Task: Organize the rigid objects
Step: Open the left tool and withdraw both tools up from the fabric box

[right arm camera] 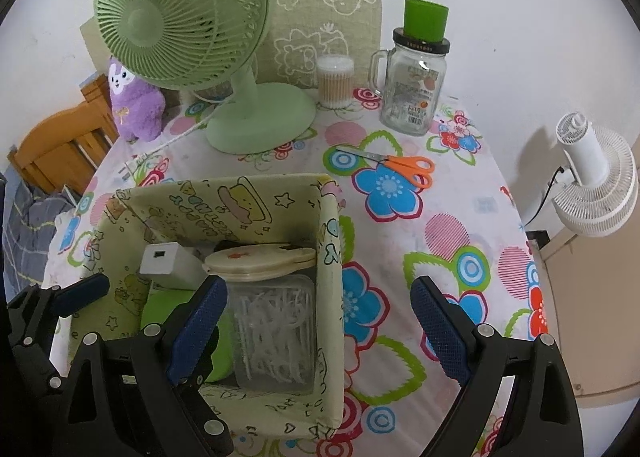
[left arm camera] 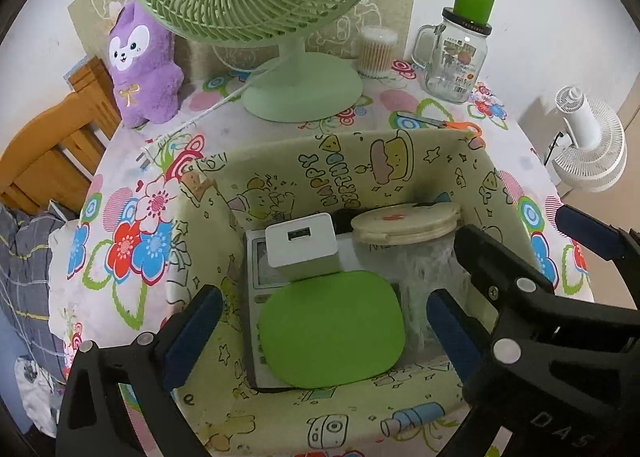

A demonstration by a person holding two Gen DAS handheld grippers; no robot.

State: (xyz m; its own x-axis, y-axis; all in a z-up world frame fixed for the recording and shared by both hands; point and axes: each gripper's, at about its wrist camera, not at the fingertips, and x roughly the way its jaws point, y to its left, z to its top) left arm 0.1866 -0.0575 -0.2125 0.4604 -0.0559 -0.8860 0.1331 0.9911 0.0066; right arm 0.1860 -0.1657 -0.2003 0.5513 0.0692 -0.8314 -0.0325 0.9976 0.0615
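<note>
- The left hand-held gripper [left arm camera: 324,321] hangs over the storage box [left arm camera: 404,153] with its jaws spread wide; nothing is pressed between the pads.
- Below it a flat green pad [left arm camera: 332,327] lies in the box on top of a grey device [left arm camera: 256,289], loose between the two fingers.
- The right hand-held gripper [right arm camera: 320,321] also stands wide and holds nothing: one finger is over the box, the other over the flowered counter [right arm camera: 460,225] outside the box's right wall.
- Inside the box a white charger [left arm camera: 302,247] sits on the grey device, just behind the green pad.
- Beside it, on the right, stands a clear jar [right arm camera: 276,333] of white picks with a cream lid [left arm camera: 406,223].
- Past the box, orange-handled scissors [right arm camera: 400,167] lie flat on the counter.
- Farther back stand a green fan [right arm camera: 180,21], a purple plush toy [left arm camera: 142,65], a tub of cotton swabs [right arm camera: 335,81] and a glass mug [right arm camera: 412,97] with a green cup [right arm camera: 425,19] on its lid.
</note>
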